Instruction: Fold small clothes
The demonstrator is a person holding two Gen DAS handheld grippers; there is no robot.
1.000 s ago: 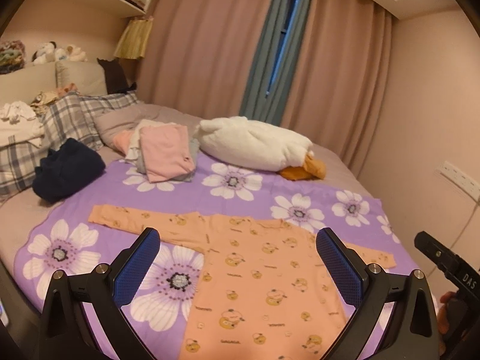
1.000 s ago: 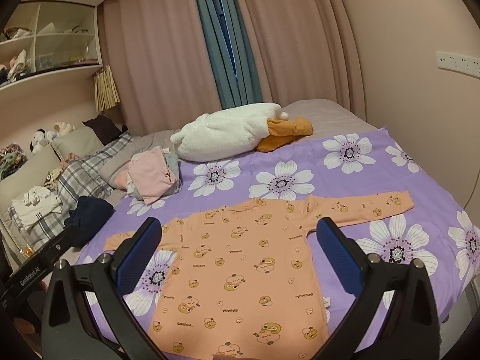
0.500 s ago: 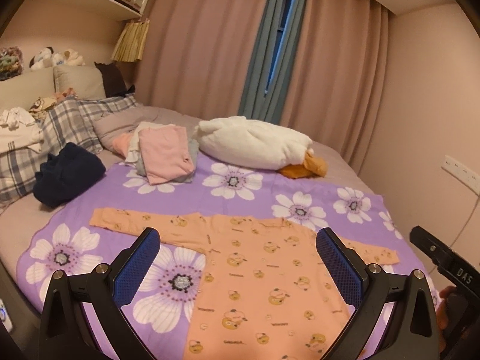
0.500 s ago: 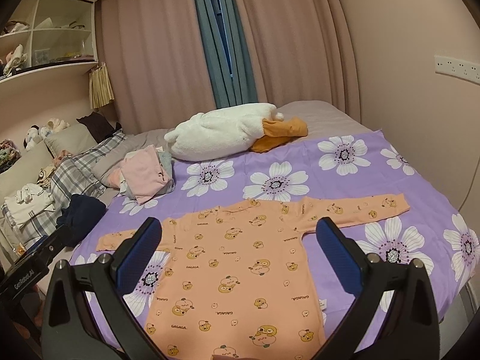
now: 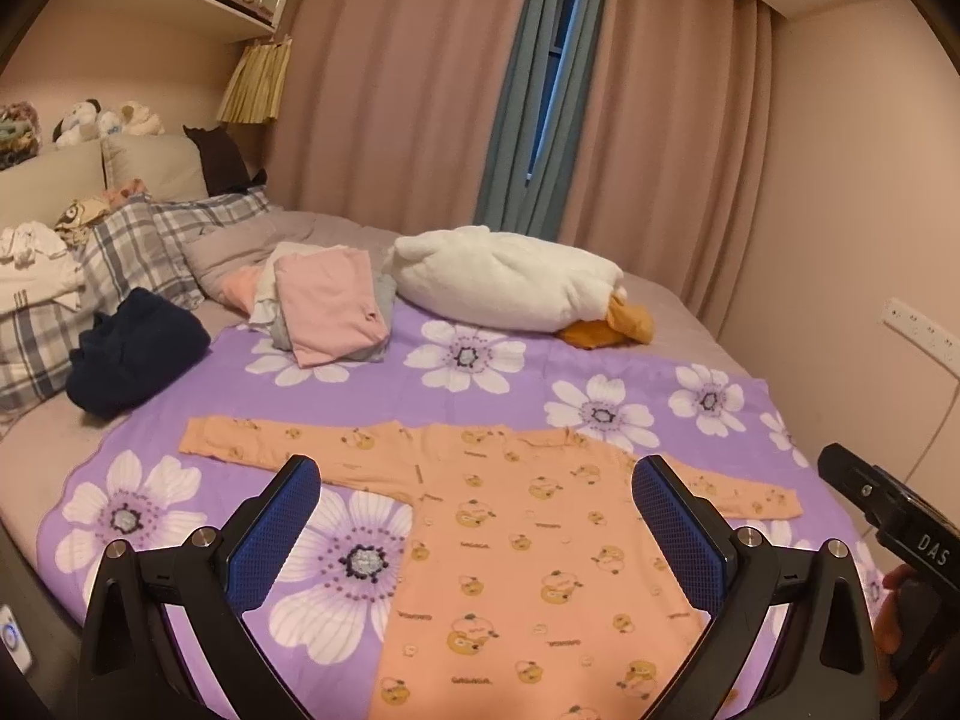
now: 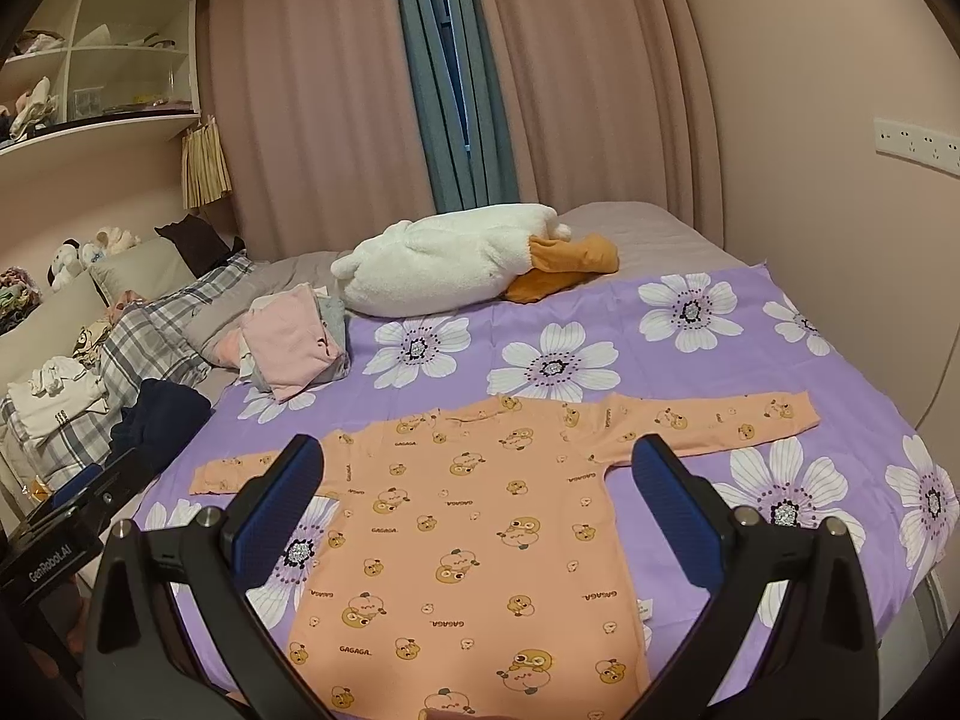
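A home bedroom: wide bed under a purple sheet printed with white flowers (image 6: 690, 372), grey-and-white plaid pillows (image 5: 138, 252) at the padded beige headboard (image 5: 54, 171), floor-length dusty-pink curtains (image 6: 318, 138), white wall shelves (image 6: 102, 78) holding what look like soft toys, white plush duck cushion (image 5: 510, 279)

Bed layout, item positions relative to the claws

Shirt (image 6: 474, 516) flat on blanket (image 6: 690, 372), beneath both claws; folded pile (image 5: 327, 306) beyond, left; plush duck (image 6: 456, 267) beyond, centre; dark bundle (image 5: 135, 351) far left, beside plaid pillows (image 5: 138, 252).
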